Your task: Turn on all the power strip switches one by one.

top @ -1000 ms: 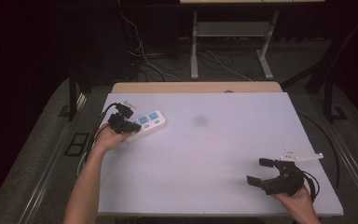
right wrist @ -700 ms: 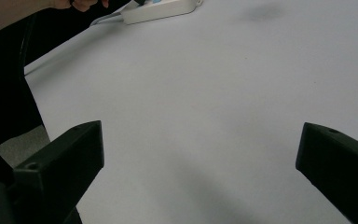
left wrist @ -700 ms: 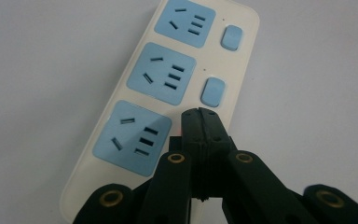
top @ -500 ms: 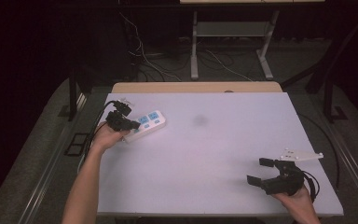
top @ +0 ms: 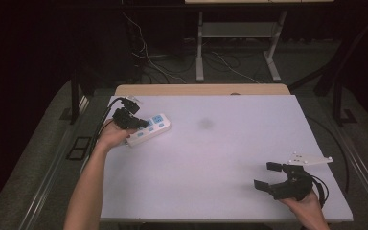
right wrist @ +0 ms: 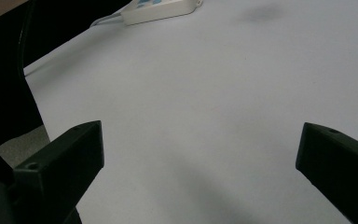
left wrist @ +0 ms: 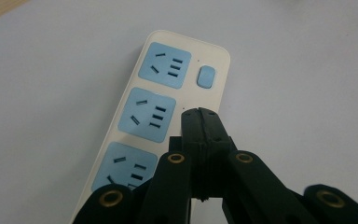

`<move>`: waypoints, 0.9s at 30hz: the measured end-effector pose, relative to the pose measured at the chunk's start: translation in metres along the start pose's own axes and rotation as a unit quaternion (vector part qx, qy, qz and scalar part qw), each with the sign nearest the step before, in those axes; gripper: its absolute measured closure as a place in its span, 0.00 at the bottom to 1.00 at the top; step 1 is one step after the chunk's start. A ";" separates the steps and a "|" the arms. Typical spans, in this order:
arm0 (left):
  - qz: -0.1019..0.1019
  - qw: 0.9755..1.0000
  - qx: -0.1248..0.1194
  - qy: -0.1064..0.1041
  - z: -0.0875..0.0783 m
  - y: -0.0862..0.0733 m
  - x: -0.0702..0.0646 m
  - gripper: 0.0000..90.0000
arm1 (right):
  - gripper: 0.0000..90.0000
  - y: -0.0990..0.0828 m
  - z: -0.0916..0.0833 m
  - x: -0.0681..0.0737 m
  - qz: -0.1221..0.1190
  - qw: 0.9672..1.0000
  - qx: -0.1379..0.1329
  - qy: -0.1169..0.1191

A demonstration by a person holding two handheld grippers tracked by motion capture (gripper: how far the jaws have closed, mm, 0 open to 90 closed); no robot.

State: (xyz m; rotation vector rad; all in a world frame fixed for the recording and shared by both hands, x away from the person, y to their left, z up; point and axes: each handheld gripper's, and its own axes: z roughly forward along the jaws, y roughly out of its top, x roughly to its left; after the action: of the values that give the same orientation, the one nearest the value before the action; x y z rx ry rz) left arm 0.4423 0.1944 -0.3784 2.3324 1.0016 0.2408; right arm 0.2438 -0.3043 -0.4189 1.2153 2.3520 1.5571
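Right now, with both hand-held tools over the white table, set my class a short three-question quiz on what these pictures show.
1. True or false: the left tool has its jaws closed together.
2. How many blue sockets does the cream plastic power strip show in the left gripper view?
A. one
B. three
C. five
3. Fill in: the right tool has its jaws wide ____, with nothing between them above the white table.

Key
1. True; the closed tips sit over the strip's near edge.
2. B; a blue switch sits beside the far socket.
3. open
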 end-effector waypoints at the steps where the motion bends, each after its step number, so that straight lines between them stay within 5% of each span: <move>1: 0.001 1.000 0.001 -0.001 0.001 0.001 0.000 1.00 | 0.01 0.000 0.000 0.000 0.000 1.000 0.000 0.000; 27: -0.006 1.000 0.002 0.002 0.022 0.000 0.003 1.00 | 0.01 0.000 0.000 0.000 -0.005 1.000 -0.002 0.003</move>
State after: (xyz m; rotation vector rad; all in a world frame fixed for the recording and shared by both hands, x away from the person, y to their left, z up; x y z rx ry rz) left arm 0.4531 0.1867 -0.3969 2.3288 1.0197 0.2396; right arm 0.2437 -0.3048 -0.4191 1.1995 2.3530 1.5634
